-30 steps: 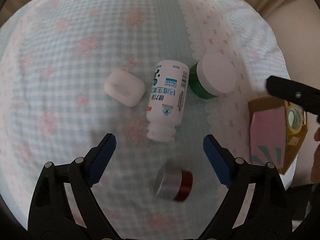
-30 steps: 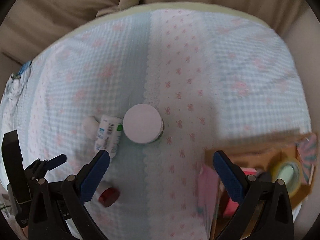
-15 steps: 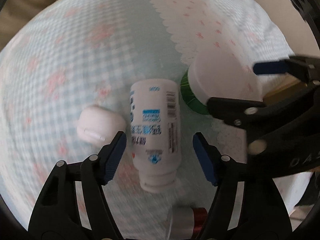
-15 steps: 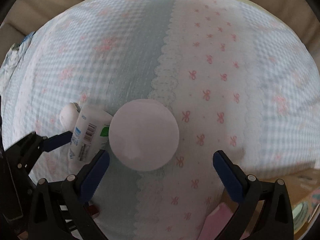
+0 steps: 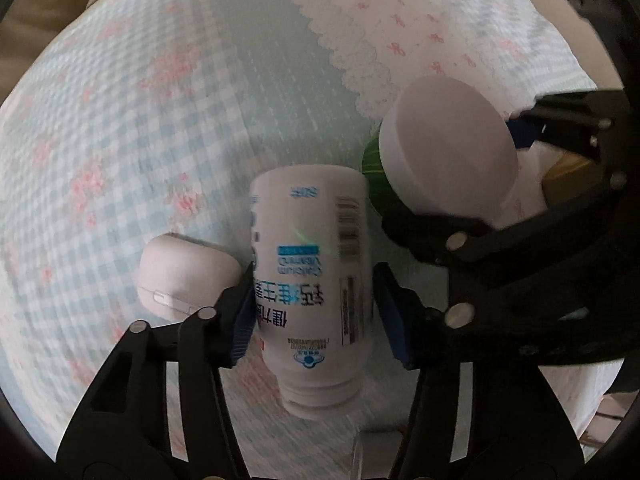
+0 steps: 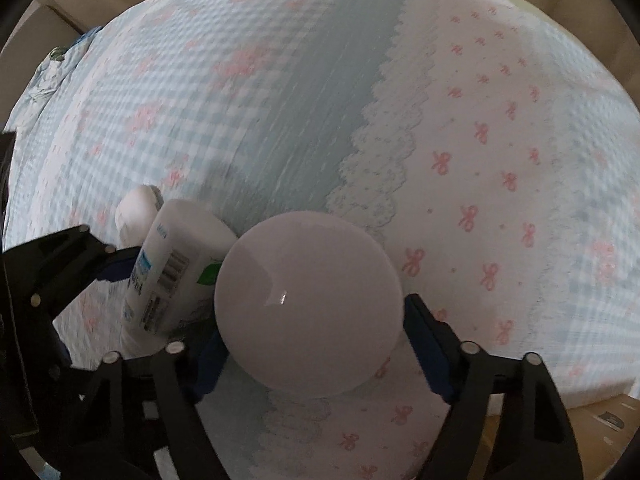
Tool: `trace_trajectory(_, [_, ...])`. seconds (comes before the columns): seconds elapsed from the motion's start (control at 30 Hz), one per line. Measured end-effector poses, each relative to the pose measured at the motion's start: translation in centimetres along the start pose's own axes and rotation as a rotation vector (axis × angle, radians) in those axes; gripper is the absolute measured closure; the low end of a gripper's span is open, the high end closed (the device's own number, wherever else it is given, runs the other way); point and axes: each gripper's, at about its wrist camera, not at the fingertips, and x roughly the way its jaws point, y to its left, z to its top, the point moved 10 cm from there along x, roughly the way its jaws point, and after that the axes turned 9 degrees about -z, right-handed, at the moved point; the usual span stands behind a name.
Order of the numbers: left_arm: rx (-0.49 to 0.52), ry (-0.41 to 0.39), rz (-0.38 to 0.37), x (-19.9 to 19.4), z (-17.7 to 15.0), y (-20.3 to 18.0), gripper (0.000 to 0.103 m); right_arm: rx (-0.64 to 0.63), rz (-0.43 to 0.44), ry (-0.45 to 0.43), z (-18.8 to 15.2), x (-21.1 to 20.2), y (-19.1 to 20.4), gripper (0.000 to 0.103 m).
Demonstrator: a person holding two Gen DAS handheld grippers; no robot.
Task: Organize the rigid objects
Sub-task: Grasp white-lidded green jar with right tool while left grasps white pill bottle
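- Lying on its side on the checked bedspread, the white bottle points its neck toward the left camera, so its long body offers two flat-enough flanks for a side grip.
- The left tool is narrowed around the middle of this bottle; both blue pads seem to touch the label, so I judge that it is holding the bottle, though not yet lifted.
- A small white case lies just beside the bottle, close to the left pad, and could be pushed.
- The green jar with the white lid stands upright, touching or almost touching the bottle's base end.
- The right tool is moderately wide and sits on both sides of the jar under the lid; the lid hides the contact, so I cannot tell if it already grips.
- Both tools work very near to each other, so I think a collision is the risk when they lift.
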Motion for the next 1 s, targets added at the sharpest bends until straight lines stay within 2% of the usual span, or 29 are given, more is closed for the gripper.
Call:
trace_trajectory(0.43, [-0.022,-0.020,-0.024,0.1,1.4,0.0,0.057,0.048,0.005,-0.029,-1.1,-0.8,-0.6,0.036])
trace_trajectory(0.77, [-0.038,-0.089,-0.023,-4.5,1.5,0.4,0.057,0.116,0.005,-0.089,-0.8,-5.3,-2.0,0.039])
trace_trajectory(1.0, [-0.126,-0.115,-0.039,-7.5,-2.0,2.9,0.057,0.112,-0.019,-0.071,-1.2,-5.0,-1.2,0.039])
